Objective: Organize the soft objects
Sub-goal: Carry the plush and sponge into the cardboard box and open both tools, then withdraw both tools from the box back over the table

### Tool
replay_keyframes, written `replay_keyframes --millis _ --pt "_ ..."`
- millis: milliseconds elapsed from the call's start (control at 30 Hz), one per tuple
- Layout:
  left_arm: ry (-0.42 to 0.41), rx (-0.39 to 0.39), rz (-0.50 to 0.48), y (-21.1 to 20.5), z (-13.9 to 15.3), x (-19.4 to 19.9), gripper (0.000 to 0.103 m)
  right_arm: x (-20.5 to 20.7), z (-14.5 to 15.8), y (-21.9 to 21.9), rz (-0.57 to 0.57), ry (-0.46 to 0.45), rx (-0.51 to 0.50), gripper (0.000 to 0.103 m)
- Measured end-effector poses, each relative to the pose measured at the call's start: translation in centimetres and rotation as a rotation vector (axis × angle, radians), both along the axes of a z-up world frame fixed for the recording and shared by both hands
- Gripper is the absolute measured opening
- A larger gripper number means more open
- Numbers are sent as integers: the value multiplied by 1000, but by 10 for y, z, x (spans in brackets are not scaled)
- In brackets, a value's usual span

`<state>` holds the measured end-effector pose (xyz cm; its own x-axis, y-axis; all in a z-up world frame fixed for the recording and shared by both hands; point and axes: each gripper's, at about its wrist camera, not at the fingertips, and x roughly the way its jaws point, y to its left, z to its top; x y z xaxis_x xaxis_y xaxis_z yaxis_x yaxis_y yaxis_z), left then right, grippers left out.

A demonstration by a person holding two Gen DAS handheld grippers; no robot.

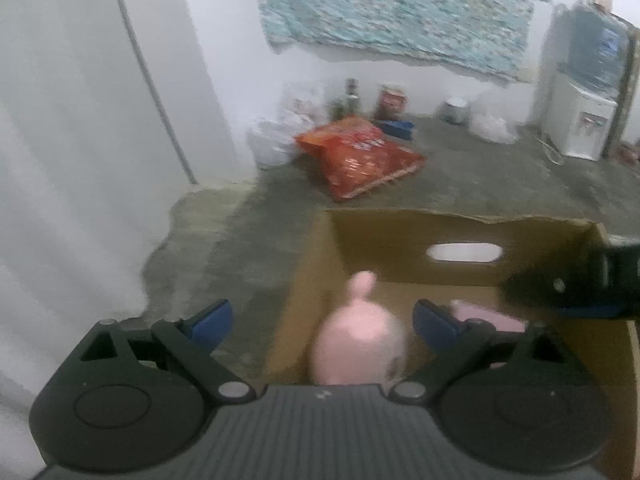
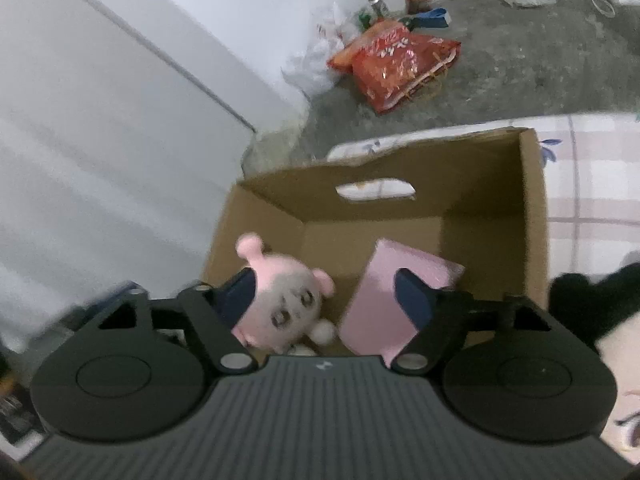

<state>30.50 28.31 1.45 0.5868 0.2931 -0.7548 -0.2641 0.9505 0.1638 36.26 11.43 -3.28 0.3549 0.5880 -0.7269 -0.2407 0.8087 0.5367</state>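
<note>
The right tongs (image 2: pixel 324 292) hung open over the cardboard box (image 2: pixel 534 216), gripping nothing; the pink plush toy (image 2: pixel 280 300) lay below them on the box floor, toward their left finger, its long axis running away from them. A pink folded cloth (image 2: pixel 384 292) lay just beside it under the right finger. The left tongs (image 1: pixel 322 320) were nearer, also open and empty above the plush. A black-and-white plush (image 2: pixel 592 320) waited outside the box wall on the right

Both views are softly, evenly lit and blurred throughout; straight lines are bent near the dark-cornered edges.
</note>
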Motion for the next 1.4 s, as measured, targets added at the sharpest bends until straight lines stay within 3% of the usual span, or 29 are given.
replay_keyframes --millis 67,267,400,467,767,900,1000,1200,1400 --pt "-11 25 29 3 10 -14 98 -5 2 8 58 -1 -104 60" --pt "-75 71 101 19 39 -59 99 -13 -36 56 210 84 -414 54" --pt "-102 42 95 24 45 -78 99 -11 -74 83 245 114 -569 49" --pt "-104 28 80 23 43 -82 99 -8 -85 91 251 112 -591 46" --pt "-112 -50 69 29 27 -83 99 -3 -85 107 257 -24 -520 48" --pt "-124 -69 71 34 22 -84 99 -14 -60 88 252 -67 -452 58" --pt "-131 -97 78 36 23 -86 99 -29 -24 64 241 -133 -372 62" --pt "-172 -134 58 22 43 -106 99 -88 67 -24 190 -263 -198 75" --pt "-264 -201 -98 -28 74 -151 103 -182 134 -165 54 -382 -125 84"
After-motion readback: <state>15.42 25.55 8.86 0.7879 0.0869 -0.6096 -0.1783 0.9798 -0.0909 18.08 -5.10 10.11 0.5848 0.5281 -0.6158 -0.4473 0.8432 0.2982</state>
